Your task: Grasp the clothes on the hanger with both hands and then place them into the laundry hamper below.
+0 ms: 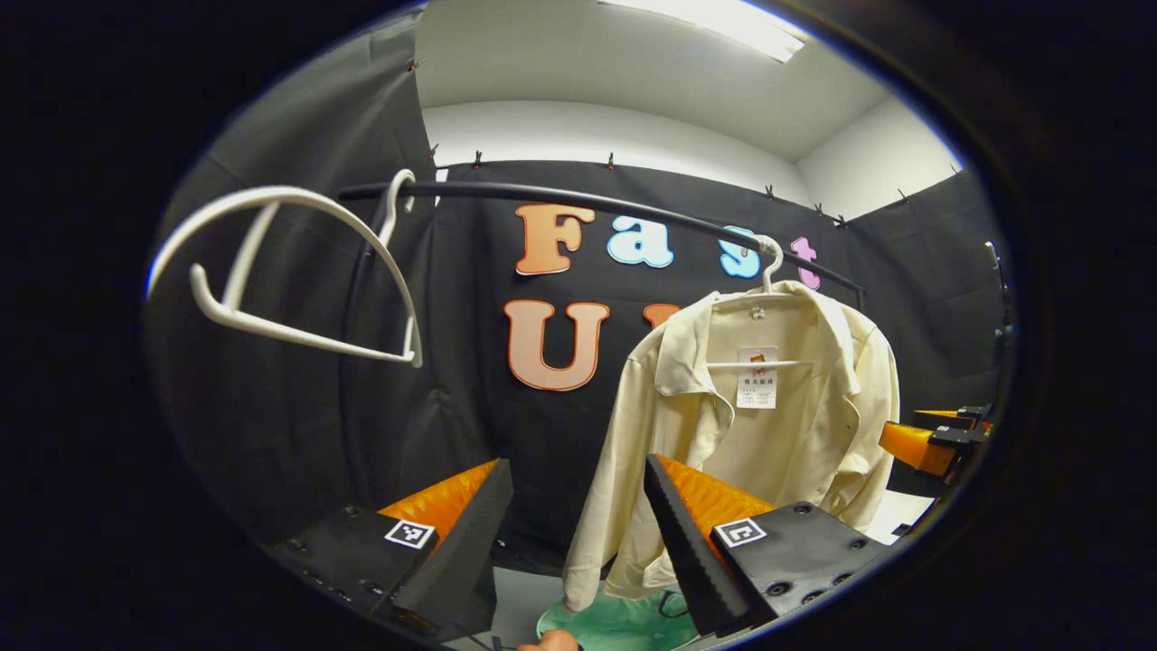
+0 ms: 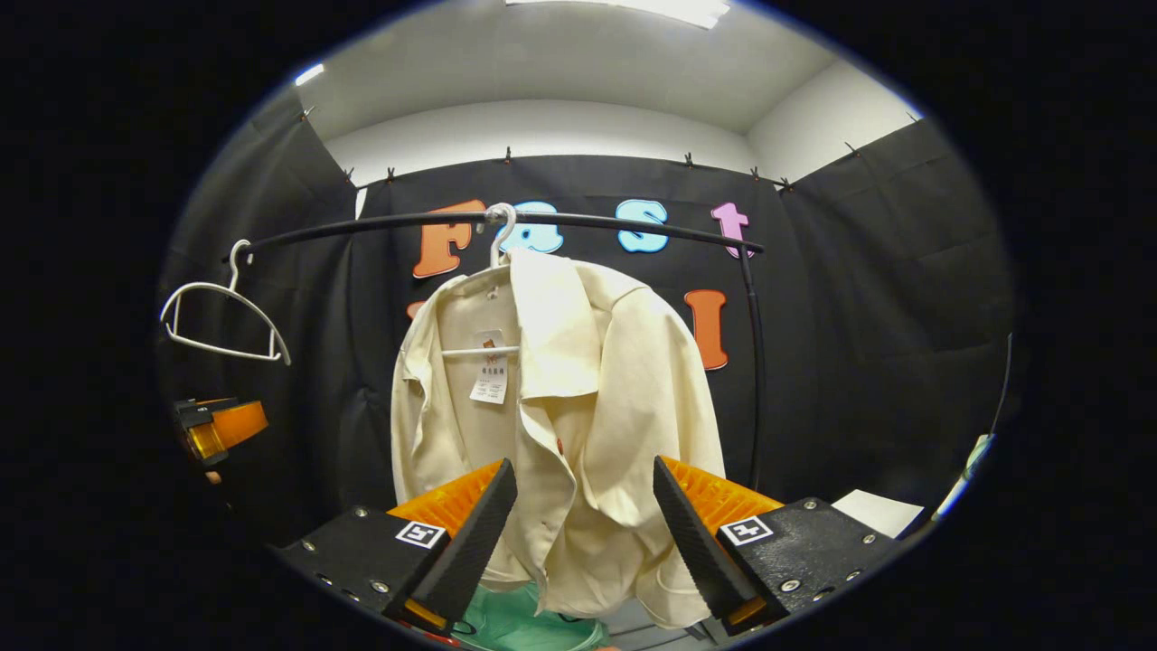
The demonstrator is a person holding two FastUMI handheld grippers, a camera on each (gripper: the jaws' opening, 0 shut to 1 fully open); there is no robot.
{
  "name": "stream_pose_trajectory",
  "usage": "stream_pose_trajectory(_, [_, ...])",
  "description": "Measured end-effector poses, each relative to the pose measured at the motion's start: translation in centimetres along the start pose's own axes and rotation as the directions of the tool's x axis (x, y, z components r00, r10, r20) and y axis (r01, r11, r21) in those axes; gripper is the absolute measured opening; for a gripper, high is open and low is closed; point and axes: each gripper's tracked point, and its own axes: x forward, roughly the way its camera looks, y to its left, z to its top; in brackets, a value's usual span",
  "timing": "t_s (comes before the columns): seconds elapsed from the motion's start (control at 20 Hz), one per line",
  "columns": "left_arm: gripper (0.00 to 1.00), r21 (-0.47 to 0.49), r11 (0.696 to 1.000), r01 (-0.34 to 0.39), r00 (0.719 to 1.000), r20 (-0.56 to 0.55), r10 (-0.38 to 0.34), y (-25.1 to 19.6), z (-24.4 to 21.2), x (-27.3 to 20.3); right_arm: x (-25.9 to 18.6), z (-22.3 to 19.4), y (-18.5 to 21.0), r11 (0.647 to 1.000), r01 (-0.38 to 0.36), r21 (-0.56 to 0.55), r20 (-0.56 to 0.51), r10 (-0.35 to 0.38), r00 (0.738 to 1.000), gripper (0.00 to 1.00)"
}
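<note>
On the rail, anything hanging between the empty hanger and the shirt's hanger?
Nothing. In the right gripper view the rail runs bare between the empty hanger and the hook of the cream shirt; the left gripper view agrees.

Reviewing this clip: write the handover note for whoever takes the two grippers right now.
Left gripper: open, holding nothing, aimed just left of the shirt.
Right gripper: open, holding nothing, facing the shirt's lower front.
Cream shirt: hanging on its white hanger on the black rail.
Empty hanger: further along the rail.
Green hamper: below the shirt.
Done: nothing yet.
Left: grasp the shirt with both grippers, take it off, drop it into the hamper.
</note>
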Motion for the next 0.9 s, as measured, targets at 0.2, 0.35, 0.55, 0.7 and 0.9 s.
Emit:
stream_pose_trajectory(0.2, [0.97, -0.043, 0.996, 0.073, 0.997, -0.016, -0.073, -0.6, -1.6, 4.3, 2.4, -1.3, 1.7, 0.999, 0.034, -0.003, -0.033, -0.034, 0.999, 0.95])
stream_pose_trajectory(0.35, [0.96, -0.048, 0.996, 0.069, 0.997, -0.023, -0.070, -0.1, -2.2, 5.5, 4.0, -1.7, 2.8, 0.999, 0.042, -0.006, -0.047, -0.042, 0.998, 0.95])
stream_pose_trajectory(0.55, [0.96, -0.062, 0.996, 0.066, 0.998, -0.017, -0.067, 0.1, -2.3, 5.1, 5.5, -1.9, 2.5, 0.994, 0.103, 0.020, -0.023, -0.103, 0.994, 0.95])
stream_pose_trajectory(0.7, [0.96, -0.030, 0.997, 0.076, 0.997, -0.023, -0.076, -0.8, -2.5, 4.5, 6.0, -2.7, 2.5, 0.990, 0.119, 0.071, -0.046, -0.116, 0.992, 0.95])
stream_pose_trajectory(0.9, [0.96, -0.014, 0.995, 0.102, 0.994, -0.030, -0.102, -2.7, -3.0, 4.4, 6.5, -3.3, 3.1, 0.989, 0.140, 0.043, -0.053, -0.138, 0.989, 0.94])
